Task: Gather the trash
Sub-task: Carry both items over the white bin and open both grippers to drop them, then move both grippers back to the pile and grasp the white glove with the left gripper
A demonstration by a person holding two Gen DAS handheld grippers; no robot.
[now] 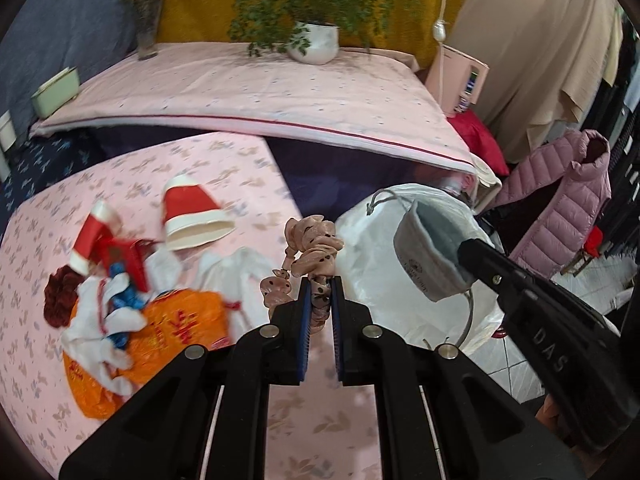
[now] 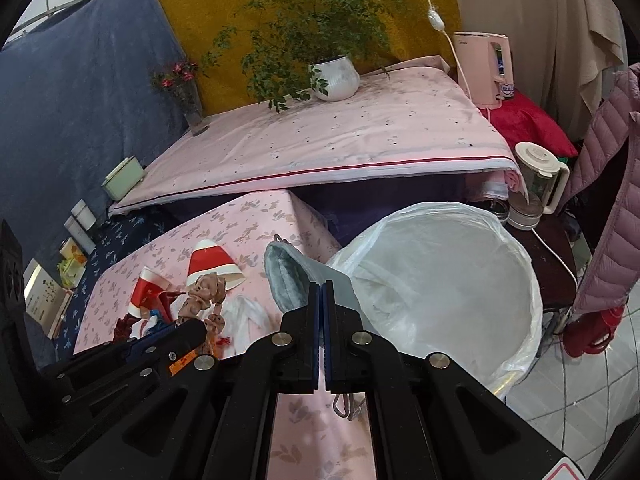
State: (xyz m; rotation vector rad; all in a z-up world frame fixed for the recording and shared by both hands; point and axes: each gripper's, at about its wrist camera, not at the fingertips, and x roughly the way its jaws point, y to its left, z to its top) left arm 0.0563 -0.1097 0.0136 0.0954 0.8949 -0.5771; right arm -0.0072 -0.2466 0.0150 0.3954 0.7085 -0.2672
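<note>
My left gripper point(image 1: 320, 284) is shut on a crumpled pink spotted wrapper point(image 1: 314, 248), held above the pink-clothed table point(image 1: 48, 360). My right gripper point(image 2: 322, 290) is shut on a grey face mask point(image 2: 288, 276), held near the rim of the bin lined with a white bag point(image 2: 440, 272). The mask point(image 1: 428, 248) and right gripper show in the left wrist view in front of the bin point(image 1: 372, 280). On the table lie two red paper cups point(image 1: 192, 212), an orange bag point(image 1: 176, 332), white tissues point(image 1: 108, 320) and a red carton point(image 1: 124, 258).
A higher pink-covered table point(image 2: 360, 140) behind holds a potted plant point(image 2: 334, 78) and a flower vase point(image 2: 192, 108). A pink kettle point(image 2: 484, 68), a blender jug point(image 2: 536, 180) and a pink padded jacket point(image 2: 612, 208) stand right. Tiled floor point(image 2: 580, 380) lies at lower right.
</note>
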